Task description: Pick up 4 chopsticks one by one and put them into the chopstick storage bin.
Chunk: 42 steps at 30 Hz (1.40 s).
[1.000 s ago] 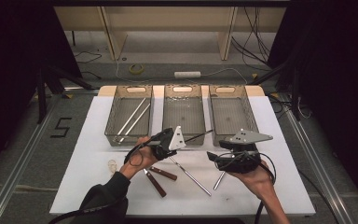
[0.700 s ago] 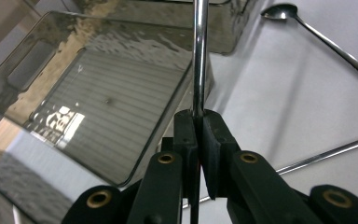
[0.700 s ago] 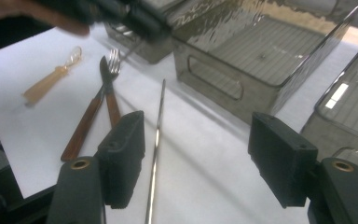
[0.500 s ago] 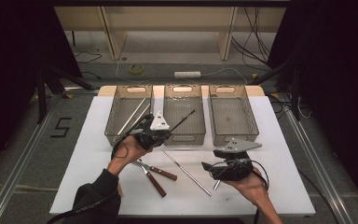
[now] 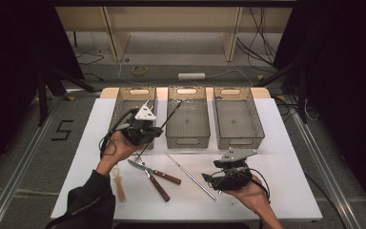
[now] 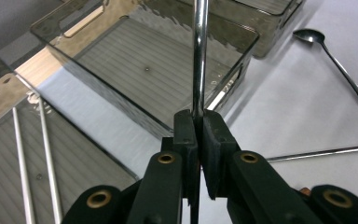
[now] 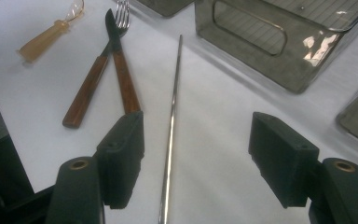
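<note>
My left gripper (image 5: pixel 152 131) (image 6: pixel 198 126) is shut on a thin metal rod (image 5: pixel 167 116) (image 6: pixel 199 65), held in the air over the near edges of the left bin (image 5: pixel 124 102) and middle bin (image 5: pixel 187 131). The rod's far end points across the middle bin (image 6: pixel 121 60). Two similar rods (image 6: pixel 21 158) lie in the left bin. My right gripper (image 5: pixel 209 178) (image 7: pixel 198 135) is open low over the table's near right part. Another metal rod (image 5: pixel 190 170) (image 7: pixel 172 112) lies on the table between its jaws, untouched.
A wooden-handled knife (image 5: pixel 158 185) (image 7: pixel 121 70) and fork (image 5: pixel 164 175) (image 7: pixel 91 88) lie crossed at the near centre, with an amber-handled tool (image 5: pixel 119 183) (image 7: pixel 44 39) to their left. A long spoon (image 6: pixel 335 60) rests on the table. The right bin (image 5: pixel 238 117) holds nothing.
My left gripper has carried the rod left and farther away, from the table's middle to the bins. My right gripper has dropped back toward the near edge.
</note>
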Each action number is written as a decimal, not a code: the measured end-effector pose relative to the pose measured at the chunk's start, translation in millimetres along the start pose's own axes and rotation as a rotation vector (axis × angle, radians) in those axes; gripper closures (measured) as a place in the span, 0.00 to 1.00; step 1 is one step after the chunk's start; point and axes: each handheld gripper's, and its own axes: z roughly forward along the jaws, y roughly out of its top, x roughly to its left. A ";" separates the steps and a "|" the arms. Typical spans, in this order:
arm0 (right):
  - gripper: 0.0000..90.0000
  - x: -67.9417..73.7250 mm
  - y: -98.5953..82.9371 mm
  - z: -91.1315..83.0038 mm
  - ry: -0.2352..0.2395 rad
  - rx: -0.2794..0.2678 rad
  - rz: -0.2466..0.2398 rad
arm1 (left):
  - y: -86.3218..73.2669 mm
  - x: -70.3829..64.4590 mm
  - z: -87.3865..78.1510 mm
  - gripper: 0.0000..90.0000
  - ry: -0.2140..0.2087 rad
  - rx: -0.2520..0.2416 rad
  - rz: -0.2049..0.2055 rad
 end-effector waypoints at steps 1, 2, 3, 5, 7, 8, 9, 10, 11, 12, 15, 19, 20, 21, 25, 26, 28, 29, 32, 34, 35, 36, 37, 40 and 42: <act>0.41 0.3 -0.5 0.4 0.003 0.002 0.000 | -0.7 2.1 -1.6 0.94 0.006 -0.003 -0.010; 0.41 0.8 -0.8 0.8 0.005 0.003 0.000 | -1.1 4.6 -3.7 0.94 0.010 -0.001 -0.016; 0.41 0.9 -1.2 1.4 0.006 0.005 -0.003 | -1.7 7.1 -5.6 0.94 0.013 -0.003 -0.024; 0.41 1.8 -1.9 2.9 0.008 0.011 -0.003 | -3.0 12.1 -9.3 0.94 0.021 -0.008 -0.036; 0.41 2.7 -2.7 4.5 0.012 0.018 -0.006 | -4.7 16.5 -12.2 0.94 0.030 -0.006 -0.049; 0.41 3.2 -2.9 5.4 0.014 0.021 -0.007 | -5.4 19.1 -13.7 0.94 0.036 -0.004 -0.052; 0.41 3.8 -3.1 6.2 0.014 0.023 -0.007 | -6.4 21.6 -15.0 0.94 0.044 -0.006 -0.060; 0.41 4.3 -3.4 6.6 0.017 0.029 -0.009 | -7.5 24.0 -16.4 0.94 0.050 -0.007 -0.073; 0.41 4.8 -3.6 7.4 0.017 0.028 -0.011 | -8.8 26.6 -18.1 0.94 0.055 -0.004 -0.079; 0.41 5.6 -3.8 7.7 0.016 0.030 -0.013 | -10.3 29.2 -19.7 0.94 0.063 -0.003 -0.085; 0.40 7.6 -4.3 8.7 0.021 0.039 -0.020 | -14.0 37.7 -24.2 0.94 0.079 -0.007 -0.116; 0.38 9.8 -5.0 10.4 0.027 0.052 -0.028 | -18.8 46.8 -27.7 0.94 0.093 -0.002 -0.145; 0.37 10.6 -5.2 10.8 0.027 0.056 -0.027 | -19.6 48.9 -27.8 0.94 0.093 -0.001 -0.154; 0.36 11.4 -5.6 11.5 0.026 0.059 -0.026 | -20.3 50.8 -28.0 0.94 0.093 0.001 -0.158; 0.35 13.8 -7.3 13.4 0.035 0.076 -0.036 | -19.8 58.3 -28.3 0.94 0.099 0.005 -0.176; 0.35 14.3 -7.6 13.8 0.038 0.079 -0.032 | -18.9 60.8 -28.5 0.94 0.104 0.004 -0.181; 0.34 14.8 -8.8 15.1 0.040 0.084 -0.034 | -17.1 66.2 -28.3 0.94 0.104 -0.002 -0.192; 0.34 15.4 -9.2 15.5 0.043 0.088 -0.035 | -16.3 69.2 -27.6 0.94 0.104 -0.004 -0.200; 0.34 16.7 -9.8 16.7 0.047 0.089 -0.041 | -12.8 80.5 -25.6 0.94 0.121 0.003 -0.219; 0.34 17.3 -10.3 17.8 0.048 0.092 -0.044 | -9.2 86.2 -25.0 0.94 0.132 0.008 -0.225; 0.34 17.7 -10.5 18.0 0.048 0.094 -0.044 | -7.2 88.6 -24.8 0.94 0.139 0.008 -0.226; 0.35 18.0 -10.6 18.2 0.051 0.093 -0.045 | -5.4 91.0 -24.7 0.94 0.140 0.008 -0.226; 0.34 18.0 -10.7 18.3 0.051 0.092 -0.044 | -3.7 93.3 -24.6 0.94 0.146 0.011 -0.227; 0.34 18.1 -11.5 18.5 0.051 0.096 -0.044 | 0.9 100.5 -23.7 0.94 0.160 0.015 -0.222; 0.35 18.6 -11.3 18.1 0.054 0.092 -0.038 | 2.3 105.5 -22.0 0.94 0.171 0.017 -0.226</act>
